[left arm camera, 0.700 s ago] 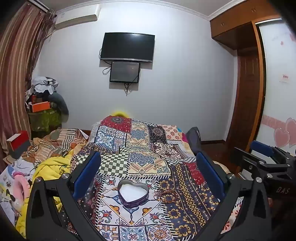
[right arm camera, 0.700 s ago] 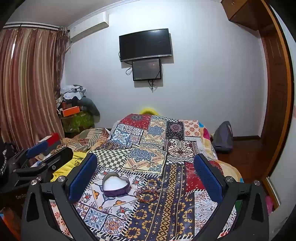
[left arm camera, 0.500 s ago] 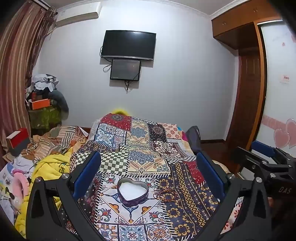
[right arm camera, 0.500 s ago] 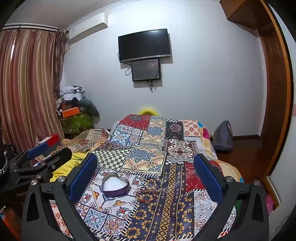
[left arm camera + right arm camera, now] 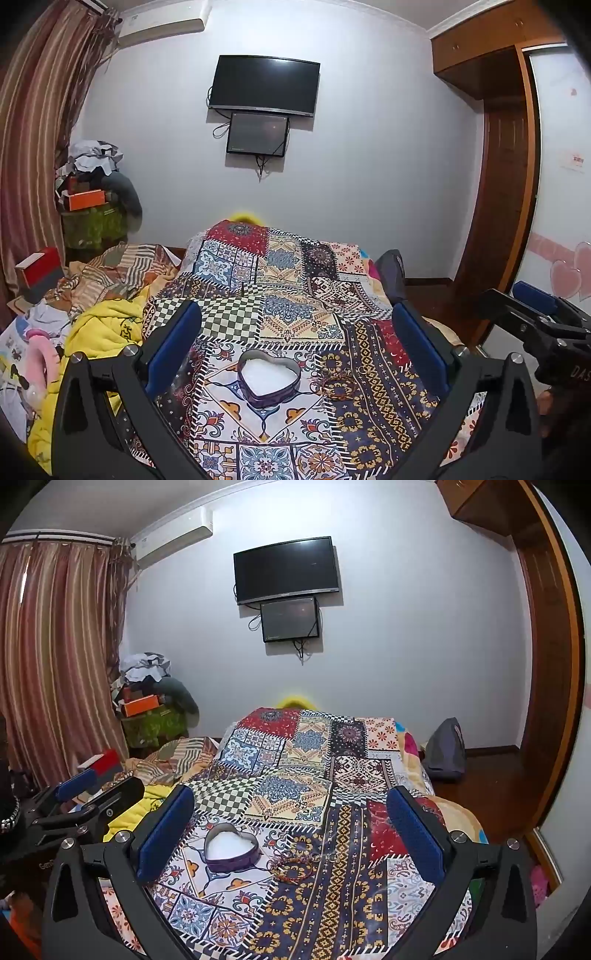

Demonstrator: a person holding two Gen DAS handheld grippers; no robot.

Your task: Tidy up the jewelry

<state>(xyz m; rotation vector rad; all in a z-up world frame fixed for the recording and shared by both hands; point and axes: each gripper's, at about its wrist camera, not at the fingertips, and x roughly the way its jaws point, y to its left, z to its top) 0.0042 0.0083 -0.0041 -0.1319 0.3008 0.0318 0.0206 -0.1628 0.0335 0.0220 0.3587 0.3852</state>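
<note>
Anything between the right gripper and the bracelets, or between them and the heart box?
Nothing visible. The right gripper is open, with only patterned bedspread before the bracelets. The open heart-shaped box sits just to their left, with no lid on it and no object between.

L gripper (image 5: 295, 354) jaws wide, R gripper (image 5: 291, 834) same

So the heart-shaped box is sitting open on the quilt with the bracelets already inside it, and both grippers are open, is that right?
Not quite. The heart-shaped box is open on the quilt, both grippers open, but the bracelets lie on the quilt beside it, as the right wrist view shows.
</note>
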